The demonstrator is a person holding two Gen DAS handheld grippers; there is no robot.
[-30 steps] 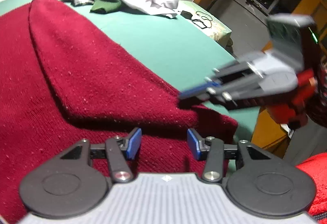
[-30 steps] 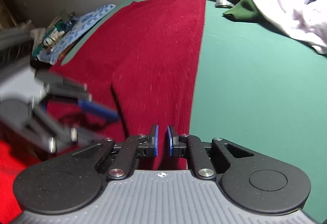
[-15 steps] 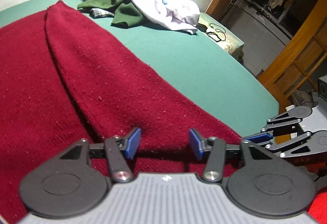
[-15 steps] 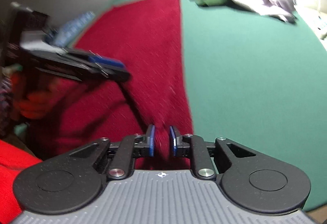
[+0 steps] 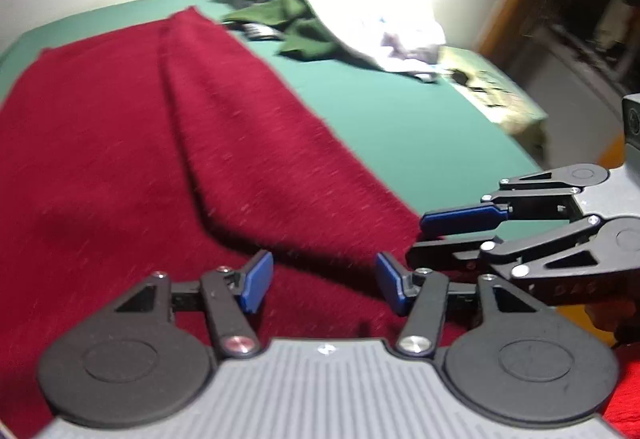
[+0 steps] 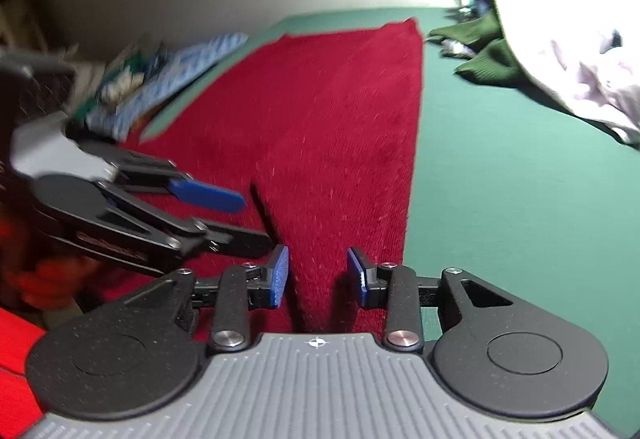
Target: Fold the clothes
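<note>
Left wrist view: the left claw (image 5: 325, 281) is held wide open, nothing between its blue pads, low over the near hem of the dark red knitted garment (image 5: 120, 167). The garment is spread along the green bed (image 5: 400, 119), its right part laid over as a long flap with a soft ridge. The right claw (image 5: 424, 239) is seen at the garment's near right corner, its fingers parted, one above and one at cloth level; whether any fabric is caught cannot be told.

Right wrist view: the right claw (image 6: 318, 275) is open, the near hem of the red garment (image 6: 340, 111) lying just under the gap. The left claw (image 6: 248, 217) is open beside it, over the same hem.

A slip is the main risk: if only the upper layer is pinched, the flap could be peeled off the layer beneath and the fold lost. The thick knit could also sag or stretch if lifted from one corner. The heap of green and white clothes (image 6: 520, 51) at the far edge of the bed could be dragged into by a long sweep.
</note>
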